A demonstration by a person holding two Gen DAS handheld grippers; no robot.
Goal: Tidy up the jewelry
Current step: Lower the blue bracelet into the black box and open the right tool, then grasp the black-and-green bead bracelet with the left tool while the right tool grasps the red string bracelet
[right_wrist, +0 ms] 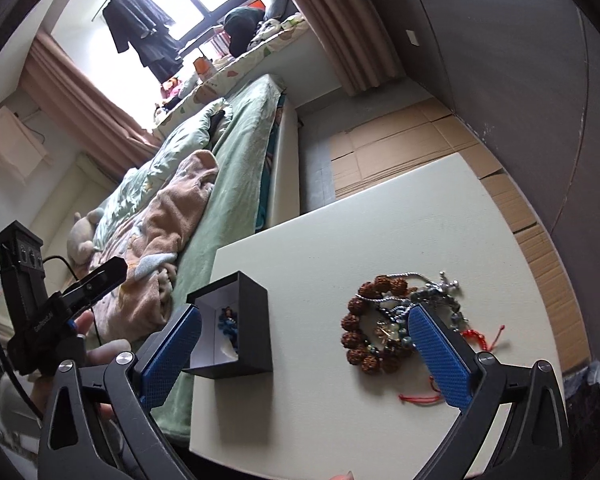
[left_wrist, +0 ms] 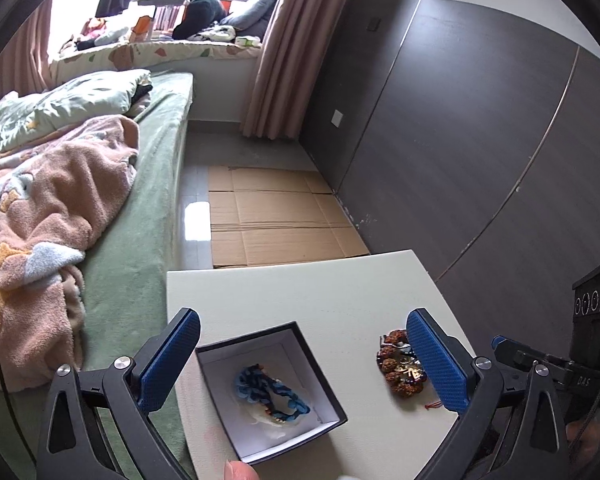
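While both tools hang above the pale, matte desk [left_wrist: 340,292], the square black box [left_wrist: 271,390] serves as the landmark. It is a stiff cardboard box with dark outer walls and a smooth white lining, and it stands open near the desk edge that faces the bed [left_wrist: 140,208]. Inside it, on the white floor, lies a knotted blue braided bracelet [left_wrist: 270,394], ropy and looped.

To the right of the box, apart from it, a heap of jewelry [right_wrist: 400,326] rests on the bare desk: a ring of round, knobbly brown seed beads [right_wrist: 360,334], a thin silvery chain [right_wrist: 428,284] tangled over small glassy blue-grey beads, and a red woven cord [right_wrist: 420,398] trailing toward the near edge.

The left tool [left_wrist: 304,360] is spread wide, its flat blue pads with a fine diamond-grid texture standing on either side of the box, holding nothing. The right tool [right_wrist: 306,358] is likewise spread and empty; its left pad sits in front of the box's near corner and its right pad overlaps the heap.

Beyond the box, flattened corrugated cardboard [left_wrist: 276,216] covers the floor beside a dark wood-grain wall, and a fluffy pink blanket [left_wrist: 48,216] lies rumpled on the bed's green sheet.
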